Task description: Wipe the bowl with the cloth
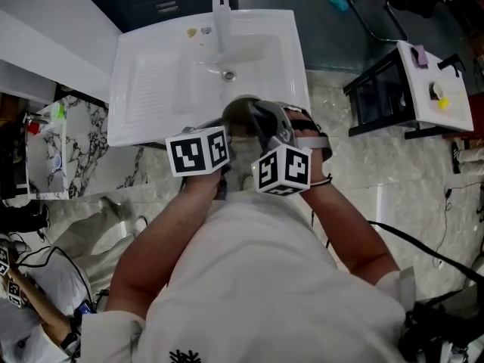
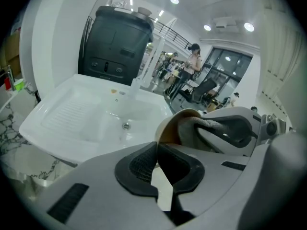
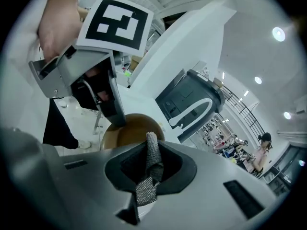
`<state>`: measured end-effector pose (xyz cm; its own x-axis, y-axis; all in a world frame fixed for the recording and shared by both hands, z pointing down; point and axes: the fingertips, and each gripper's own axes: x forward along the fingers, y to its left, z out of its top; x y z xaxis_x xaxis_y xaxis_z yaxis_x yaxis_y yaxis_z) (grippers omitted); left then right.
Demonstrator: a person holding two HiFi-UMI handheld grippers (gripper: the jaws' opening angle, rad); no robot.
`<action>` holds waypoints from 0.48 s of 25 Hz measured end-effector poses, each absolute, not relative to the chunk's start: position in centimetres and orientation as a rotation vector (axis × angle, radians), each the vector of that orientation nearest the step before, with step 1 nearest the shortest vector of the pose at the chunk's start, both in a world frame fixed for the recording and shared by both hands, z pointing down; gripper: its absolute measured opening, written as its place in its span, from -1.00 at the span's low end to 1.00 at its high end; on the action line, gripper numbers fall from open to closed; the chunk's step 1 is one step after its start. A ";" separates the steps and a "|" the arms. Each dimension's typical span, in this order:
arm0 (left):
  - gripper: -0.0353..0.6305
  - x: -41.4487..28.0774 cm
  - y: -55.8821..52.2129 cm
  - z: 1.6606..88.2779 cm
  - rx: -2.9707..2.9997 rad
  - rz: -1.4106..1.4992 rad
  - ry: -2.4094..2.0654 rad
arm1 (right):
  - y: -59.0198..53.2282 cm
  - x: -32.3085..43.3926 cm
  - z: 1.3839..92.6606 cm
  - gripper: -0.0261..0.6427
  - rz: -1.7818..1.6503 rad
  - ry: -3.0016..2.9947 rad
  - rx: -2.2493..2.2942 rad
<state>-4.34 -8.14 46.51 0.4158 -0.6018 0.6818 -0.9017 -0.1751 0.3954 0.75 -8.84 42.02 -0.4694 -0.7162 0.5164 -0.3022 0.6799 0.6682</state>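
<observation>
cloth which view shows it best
Right gripper view: the cloth sits at the centre, pinched between the jaws, weave visible. Left gripper view shows only a fold inside the bowl; the head view does not show it.

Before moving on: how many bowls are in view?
1: the bowl, rim pinched in the left hand-held gripper, near the sink's front edge. Others may be hidden.

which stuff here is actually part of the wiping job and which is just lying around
In the job: bowl held by the left gripper; cloth clamped in the right gripper.
Just about: sink, faucet, side cart.
</observation>
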 end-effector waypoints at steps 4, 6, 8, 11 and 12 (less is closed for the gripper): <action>-0.84 -4.4 -8.5 46.4 1.878 0.470 -1.294 | -8.4 1.5 43.8 -0.82 -0.591 -2.026 0.754; -0.84 -4.4 -8.5 46.3 1.878 0.464 -1.298 | -8.0 1.6 44.6 -0.82 -0.562 -2.027 0.734; -0.83 -4.4 -8.6 46.2 1.879 0.458 -1.299 | -7.5 1.4 45.3 -0.82 -0.536 -2.033 0.717; -0.84 -4.5 -8.6 46.2 1.880 0.447 -1.296 | -6.9 0.9 46.0 -0.82 -0.499 -2.057 0.693; -0.83 -4.5 -8.6 46.1 1.880 0.442 -1.292 | -6.6 0.6 46.2 -0.82 -0.489 -2.068 0.683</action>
